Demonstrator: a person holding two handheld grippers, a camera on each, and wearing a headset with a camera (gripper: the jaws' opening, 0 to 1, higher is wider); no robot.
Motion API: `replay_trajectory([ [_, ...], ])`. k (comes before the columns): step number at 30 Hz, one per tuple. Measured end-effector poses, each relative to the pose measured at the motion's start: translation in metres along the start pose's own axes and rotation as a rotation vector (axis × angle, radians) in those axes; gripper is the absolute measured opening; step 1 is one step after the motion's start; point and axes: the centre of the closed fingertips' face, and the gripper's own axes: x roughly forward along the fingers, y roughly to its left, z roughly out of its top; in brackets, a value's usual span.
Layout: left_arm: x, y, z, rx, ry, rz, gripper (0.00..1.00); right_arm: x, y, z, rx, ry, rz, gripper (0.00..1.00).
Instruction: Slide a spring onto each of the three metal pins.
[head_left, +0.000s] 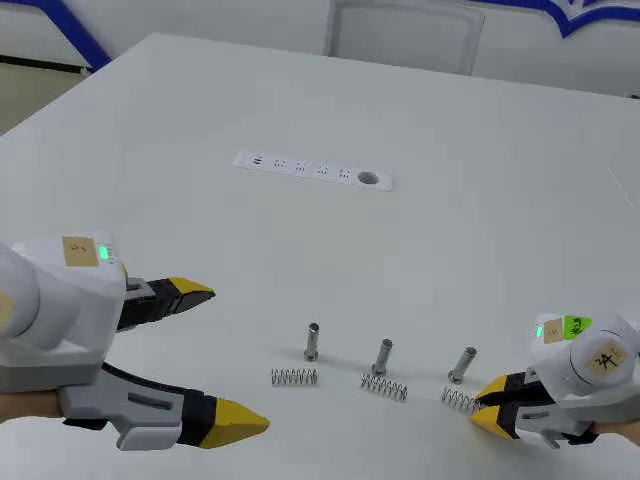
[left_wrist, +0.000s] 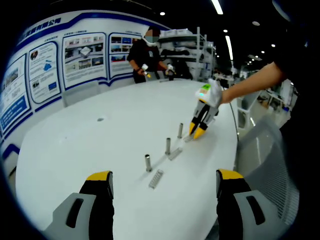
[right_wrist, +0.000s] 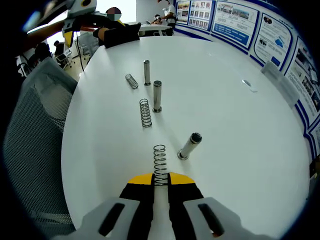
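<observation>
Right claw (right_wrist: 156, 181): jaws drawn together on the near end of the rightmost spring (right_wrist: 159, 160). The spring lies flat on the worktop (right_wrist: 225, 110) and, as far as can be judged, is not yet lifted.

Just beside it stands the rightmost pin (right_wrist: 189, 146), bare. Further along the row are the middle pin (right_wrist: 157, 96), with the middle spring (right_wrist: 145, 112) lying beside it, and the far pin (right_wrist: 146, 72), with the far spring (right_wrist: 131, 81) beside it. Both of these pins are also bare.

Left claw (head_left: 215, 355): jaws wide apart, holding nothing. It hovers left of the row, well apart from it.

Progress (judged): 0 of 3 pins loaded; all three springs on the worktop. The first pick is in hand. Remaining: raise this spring, thread it over its pin, then do the same for the other two.
</observation>
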Motion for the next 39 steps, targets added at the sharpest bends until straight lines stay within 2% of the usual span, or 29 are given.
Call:
replay_trajectory([
  [11,0.005,-0.009,0.010,0.035,-0.019,-0.029,0.85,-0.030,0.010,0.026,-0.057,-0.039,-0.019,0.10],
  [13,0.006,-0.009,0.013,0.051,-0.019,-0.032,0.85,-0.038,0.012,0.032,-0.078,-0.045,-0.023,0.10],
  [18,0.009,-0.012,0.031,0.071,-0.058,-0.050,0.84,-0.059,0.014,0.053,-0.135,-0.069,-0.046,0.10],
  [23,0.022,-0.026,0.045,0.103,-0.075,-0.098,0.82,-0.077,0.024,0.082,-0.211,-0.108,-0.058,0.10],
  [27,0.035,-0.041,0.052,0.169,-0.061,-0.135,0.81,-0.085,0.037,0.101,-0.282,-0.123,-0.064,0.10],
  [32,0.048,-0.059,0.058,0.200,-0.061,-0.178,0.78,-0.088,0.054,0.111,-0.332,-0.128,-0.051,0.10],
  [37,0.056,-0.075,0.055,0.237,-0.038,-0.224,0.77,-0.091,0.065,0.116,-0.369,-0.128,-0.041,0.10],
  [39,0.056,-0.078,0.055,0.240,-0.036,-0.236,0.76,-0.093,0.067,0.117,-0.375,-0.130,-0.041,0.10],
])
